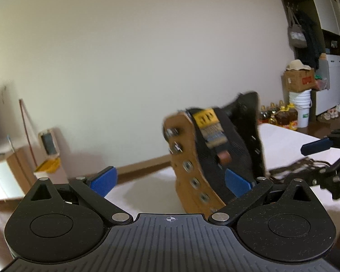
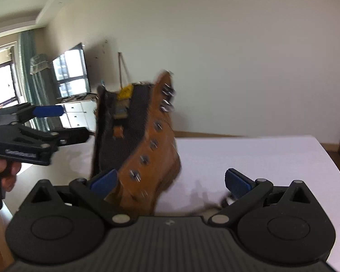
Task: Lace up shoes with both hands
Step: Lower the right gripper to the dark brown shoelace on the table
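Both tongs were spread wide and carrying nothing, that was the picture! The left gripper (image 1: 170, 179) had its blue pads far apart, and the boot (image 1: 213, 154) sat in the right half of that gap, its black tongue (image 1: 224, 145) and dark inner flank just beside, maybe brushing, the right-hand pad (image 1: 236, 182) — contact I couldn't call, the boot was blurred. The right gripper (image 2: 170, 181) was splayed just as wide, and from its camera the tan leather upper leaned over the left-hand pad (image 2: 104, 181), while the other pad stood clear over the white table (image 2: 260, 158). So the boot stood between the two tools, toe end low towards the tongs and collar high, its long axis rising steeply and tipped, the row of metal eyelets (image 1: 188, 165) climbing with it. Every eyelet I could see looked unthreaded. The lace (image 1: 306, 165), a dark loose heap on the table, lay off to the right of the boot, right under the right gripper's fingers in the left camera's view and only a scrap near the right-hand pad in the right camera's. My call: the right one was nearer the lace, the left one nearer the boot's flank, so the left would steady and the right would fetch the lace end. A hand (image 2: 4, 172) gripped the left tool's handle at the frame edge
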A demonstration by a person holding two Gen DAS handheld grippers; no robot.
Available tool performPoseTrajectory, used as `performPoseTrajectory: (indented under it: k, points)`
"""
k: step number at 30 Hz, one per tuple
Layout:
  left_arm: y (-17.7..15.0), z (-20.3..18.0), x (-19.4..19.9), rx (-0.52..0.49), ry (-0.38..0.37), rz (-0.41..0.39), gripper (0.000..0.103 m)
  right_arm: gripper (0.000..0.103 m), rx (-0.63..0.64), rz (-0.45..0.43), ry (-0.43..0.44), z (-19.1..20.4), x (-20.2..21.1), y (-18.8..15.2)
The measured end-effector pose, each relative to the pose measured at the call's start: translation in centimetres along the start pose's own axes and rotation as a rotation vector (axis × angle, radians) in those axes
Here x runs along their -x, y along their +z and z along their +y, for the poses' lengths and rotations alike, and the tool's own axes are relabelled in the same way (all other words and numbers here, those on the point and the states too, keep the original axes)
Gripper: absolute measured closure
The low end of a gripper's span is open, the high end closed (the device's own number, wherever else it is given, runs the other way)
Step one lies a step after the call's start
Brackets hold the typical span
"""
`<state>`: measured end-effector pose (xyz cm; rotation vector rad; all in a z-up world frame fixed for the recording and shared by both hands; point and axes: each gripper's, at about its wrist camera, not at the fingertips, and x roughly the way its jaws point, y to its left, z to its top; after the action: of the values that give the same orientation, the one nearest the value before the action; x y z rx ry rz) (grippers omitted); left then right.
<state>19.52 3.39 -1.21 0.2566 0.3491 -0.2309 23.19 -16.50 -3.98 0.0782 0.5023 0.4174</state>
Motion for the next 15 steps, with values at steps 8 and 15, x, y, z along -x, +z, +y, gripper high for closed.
performPoseTrajectory:
  k: [8,15]
  points:
    - [-1.9,-2.0,1.1,0.028,-0.036,0.051,0.0,0.001,-0.012,0.048,-0.077,-3.8,3.9,-1.9]
    - [-2.5,-3.5,2.1,0.058,-0.034,0.057,0.0,0.016,0.023,0.124,0.018,-4.9,2.2,-2.1]
